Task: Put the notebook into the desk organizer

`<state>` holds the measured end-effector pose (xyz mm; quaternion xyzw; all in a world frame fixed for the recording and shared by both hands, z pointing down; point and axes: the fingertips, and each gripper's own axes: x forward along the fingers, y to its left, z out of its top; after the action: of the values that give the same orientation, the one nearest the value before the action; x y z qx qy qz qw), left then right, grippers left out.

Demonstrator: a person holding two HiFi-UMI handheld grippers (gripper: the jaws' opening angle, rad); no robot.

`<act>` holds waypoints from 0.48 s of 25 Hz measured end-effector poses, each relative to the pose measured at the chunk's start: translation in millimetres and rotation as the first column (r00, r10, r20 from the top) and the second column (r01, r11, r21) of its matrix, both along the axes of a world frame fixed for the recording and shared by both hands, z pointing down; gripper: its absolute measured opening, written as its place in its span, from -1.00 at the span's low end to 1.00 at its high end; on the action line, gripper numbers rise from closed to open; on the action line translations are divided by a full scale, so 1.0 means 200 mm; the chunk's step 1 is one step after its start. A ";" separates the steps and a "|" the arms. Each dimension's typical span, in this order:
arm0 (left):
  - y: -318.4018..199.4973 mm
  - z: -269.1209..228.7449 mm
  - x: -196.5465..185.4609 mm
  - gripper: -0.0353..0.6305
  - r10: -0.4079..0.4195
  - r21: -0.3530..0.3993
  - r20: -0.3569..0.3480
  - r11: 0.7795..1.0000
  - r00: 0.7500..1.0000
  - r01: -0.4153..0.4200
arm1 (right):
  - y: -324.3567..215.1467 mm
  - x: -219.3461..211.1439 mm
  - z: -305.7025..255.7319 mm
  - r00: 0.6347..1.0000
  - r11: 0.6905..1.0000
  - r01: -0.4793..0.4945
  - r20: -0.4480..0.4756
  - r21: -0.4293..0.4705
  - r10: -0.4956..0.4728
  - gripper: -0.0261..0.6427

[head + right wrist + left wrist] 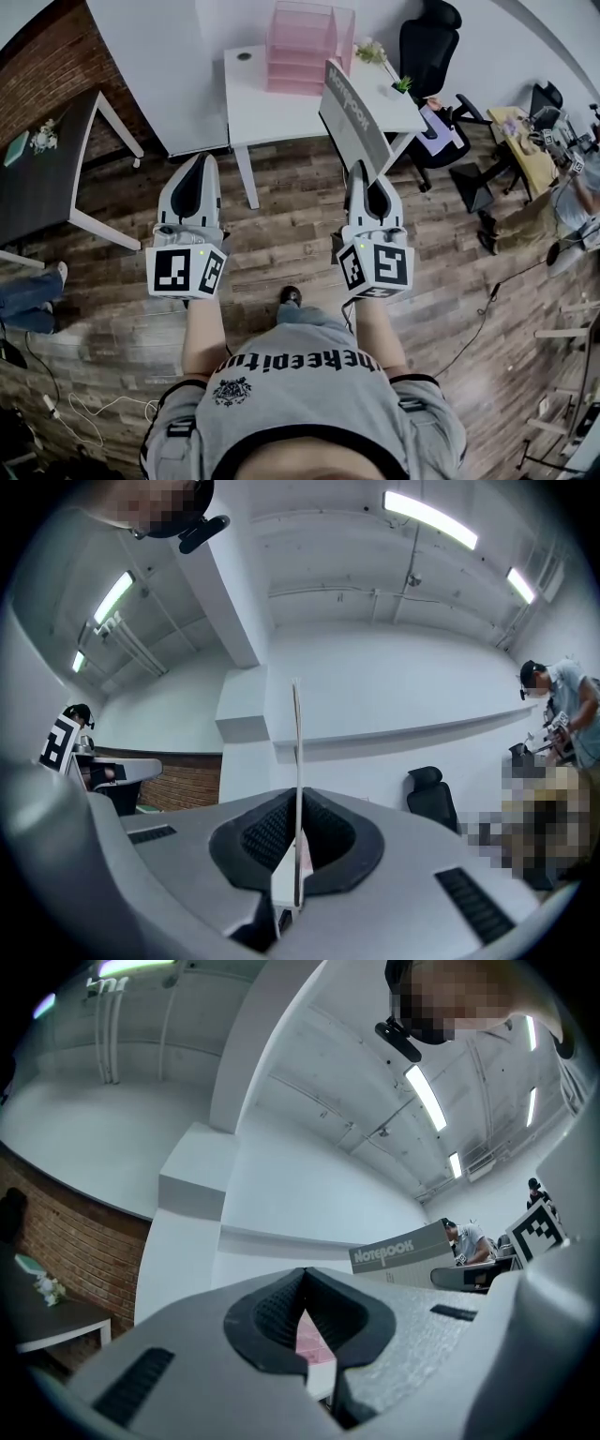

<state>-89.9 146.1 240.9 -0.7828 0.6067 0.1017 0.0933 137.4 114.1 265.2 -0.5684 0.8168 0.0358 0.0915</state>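
A grey notebook (352, 117) with "NOTEBOOK" printed on it stands upright in my right gripper (367, 173), which is shut on its lower edge. In the right gripper view the notebook (297, 761) shows edge-on between the pads of that gripper (296, 803). The pink desk organizer (300, 47) stands on the white table (258, 108), just beyond the notebook. My left gripper (199, 161) hangs level with the right one, shut and empty. In the left gripper view the jaw tips of that gripper (302, 1274) meet, a bit of the pink organizer (309, 1340) shows through the gap below them, and the notebook (398, 1258) is at the right.
Small potted plants (401, 84) sit at the white table's right corner, with a black office chair (427, 42) behind. A dark table (47, 178) and brick wall stand at the left. A cluttered desk (530, 150) with a person is at the right. Cables lie on the wood floor.
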 end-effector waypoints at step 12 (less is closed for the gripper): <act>-0.45 -0.01 0.13 -0.88 -0.024 0.016 0.008 1.000 1.000 0.023 | -0.47 0.14 0.01 1.000 1.000 0.005 0.023 0.013 -0.006 -0.89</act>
<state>-64.2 56.2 239.4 -0.7753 0.6147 0.1023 0.1032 166.2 20.1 267.8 -0.5659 0.8170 0.0345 0.1048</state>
